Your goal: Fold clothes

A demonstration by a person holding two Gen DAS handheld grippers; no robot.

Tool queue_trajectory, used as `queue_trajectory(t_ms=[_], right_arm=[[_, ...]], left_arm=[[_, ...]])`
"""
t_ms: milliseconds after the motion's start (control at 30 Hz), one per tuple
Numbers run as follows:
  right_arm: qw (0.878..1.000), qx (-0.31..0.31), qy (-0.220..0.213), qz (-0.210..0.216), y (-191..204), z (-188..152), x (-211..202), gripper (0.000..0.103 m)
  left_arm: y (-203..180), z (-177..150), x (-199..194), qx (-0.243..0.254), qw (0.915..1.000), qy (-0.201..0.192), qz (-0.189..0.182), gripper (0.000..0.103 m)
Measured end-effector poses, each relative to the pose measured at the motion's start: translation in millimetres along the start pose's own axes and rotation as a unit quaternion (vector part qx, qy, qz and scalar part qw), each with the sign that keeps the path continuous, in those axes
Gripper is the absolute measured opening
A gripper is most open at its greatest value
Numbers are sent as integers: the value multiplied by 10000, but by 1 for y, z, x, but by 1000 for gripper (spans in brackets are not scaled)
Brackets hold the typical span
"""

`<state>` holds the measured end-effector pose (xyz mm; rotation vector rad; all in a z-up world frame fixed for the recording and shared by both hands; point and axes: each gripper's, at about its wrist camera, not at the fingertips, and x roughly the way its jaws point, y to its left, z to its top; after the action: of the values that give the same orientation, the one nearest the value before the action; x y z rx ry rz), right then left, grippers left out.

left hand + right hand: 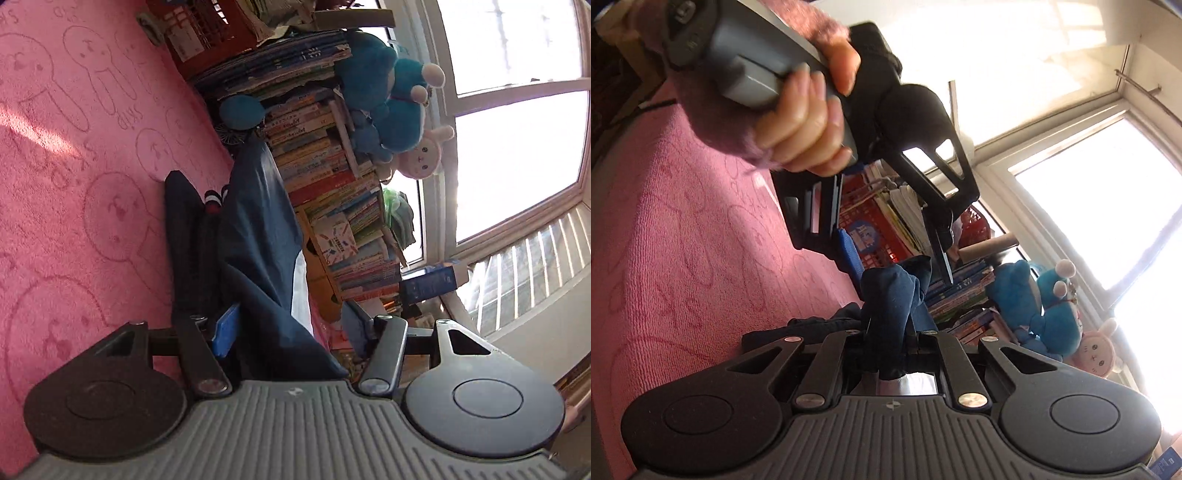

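A dark navy garment [258, 236] hangs lifted above the pink bedspread [74, 166], with a striped cuff [214, 195] near its far end. My left gripper [291, 325] is open, its fingers wide apart, with the cloth draped between them; a blue pad [225, 328] shows on the left finger. My right gripper [890, 336] is shut on a bunched fold of the navy garment [894, 295]. The left gripper [894, 236], held by a hand [805, 125], shows open in the right wrist view just beyond that fold.
Stacks of books [325, 162] and a red crate [207, 33] line the far side of the bed. Blue plush toys [388, 99] and a pink bunny [424, 155] sit by the bright window [517, 129].
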<state>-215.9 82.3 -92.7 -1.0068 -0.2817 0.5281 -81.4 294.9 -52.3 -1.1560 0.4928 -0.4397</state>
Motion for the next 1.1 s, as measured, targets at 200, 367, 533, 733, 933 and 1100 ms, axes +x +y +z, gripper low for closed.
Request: queue_trajectory(t_ms=[200, 367, 533, 733, 933, 1100], right_arm=[[9998, 129, 152, 91, -2, 2, 2, 18], [9989, 276, 377, 48, -9, 12, 24, 64], [9940, 752, 692, 401, -14, 19, 45, 16], [9926, 814, 755, 499, -11, 18, 48, 12], [9927, 750, 802, 499, -6, 19, 46, 12], [9927, 723, 821, 503, -2, 20, 43, 12]], left_arm=[[-5, 4, 31, 697, 9948, 361, 655, 31], [-4, -3, 26, 683, 9960, 429, 375, 23], [-1, 5, 23, 593, 9965, 392, 432, 22], [-3, 33, 36, 812, 9933, 117, 820, 16], [-7, 72, 58, 1174, 9865, -190, 1127, 7], [-3, 87, 76, 1280, 9809, -278, 1436, 7]])
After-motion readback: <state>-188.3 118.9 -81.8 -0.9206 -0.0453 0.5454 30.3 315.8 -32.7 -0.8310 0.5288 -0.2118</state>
